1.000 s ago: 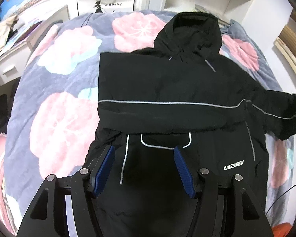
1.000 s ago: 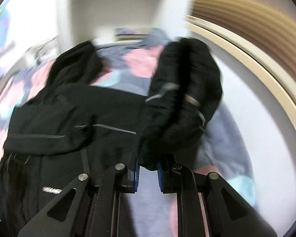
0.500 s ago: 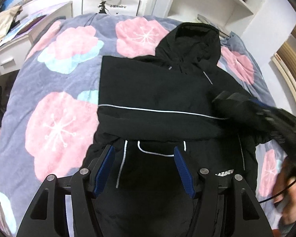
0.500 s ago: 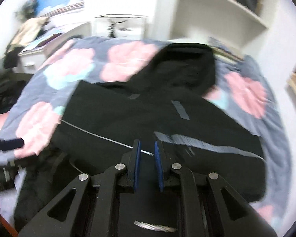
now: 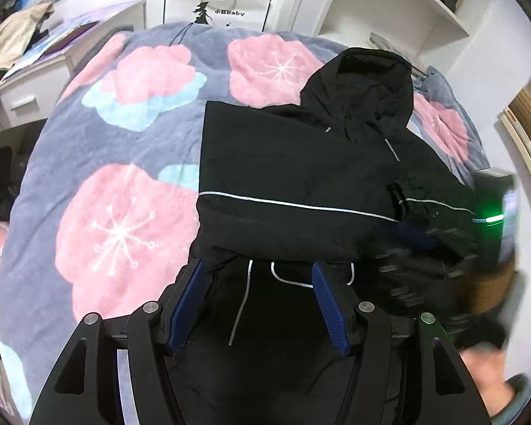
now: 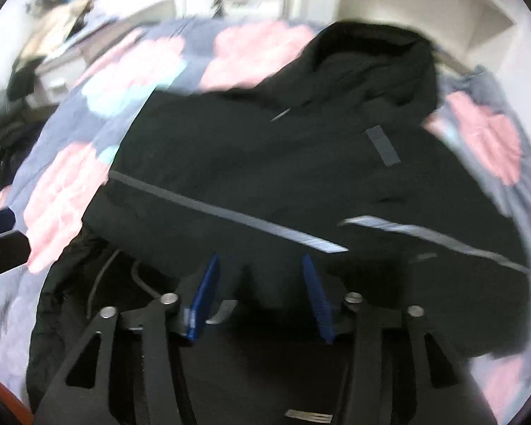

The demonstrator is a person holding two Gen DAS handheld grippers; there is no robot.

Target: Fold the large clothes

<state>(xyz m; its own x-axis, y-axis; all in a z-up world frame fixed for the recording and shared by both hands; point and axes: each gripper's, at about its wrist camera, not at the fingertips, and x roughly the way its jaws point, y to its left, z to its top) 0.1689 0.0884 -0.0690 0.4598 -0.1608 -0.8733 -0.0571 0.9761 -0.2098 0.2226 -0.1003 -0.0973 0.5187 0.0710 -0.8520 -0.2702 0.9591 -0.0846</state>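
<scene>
Black hooded jacket point(image 5: 301, 184) lies spread on a bed, on a grey-blue blanket point(image 5: 99, 163) printed with large pink flowers. Both sleeves are folded across the chest, so thin reflective piping runs in one line from left to right. The hood points toward the far wall.

Far left: a white desk point(image 5: 35, 81) piled with papers and cloth. Behind the bed head, a white paper bag point(image 5: 217, 9) shows a black witch figure and the print "小鱿Baby". To its right, white wall shelves point(image 5: 407, 17).

Left gripper point(image 5: 256, 306), near the lower front of the jacket: blue-padded jaws stand partly open, nothing between the pads but jacket fabric lying beneath them; no grip.

Right gripper point(image 6: 258, 297), blurred, over the folded right sleeve: its jaws have just been opening and now stand apart, the pads off the cloth, with black fabric lying loose between them. In the left wrist view it shows as a dark smear with a green light at the right edge.
</scene>
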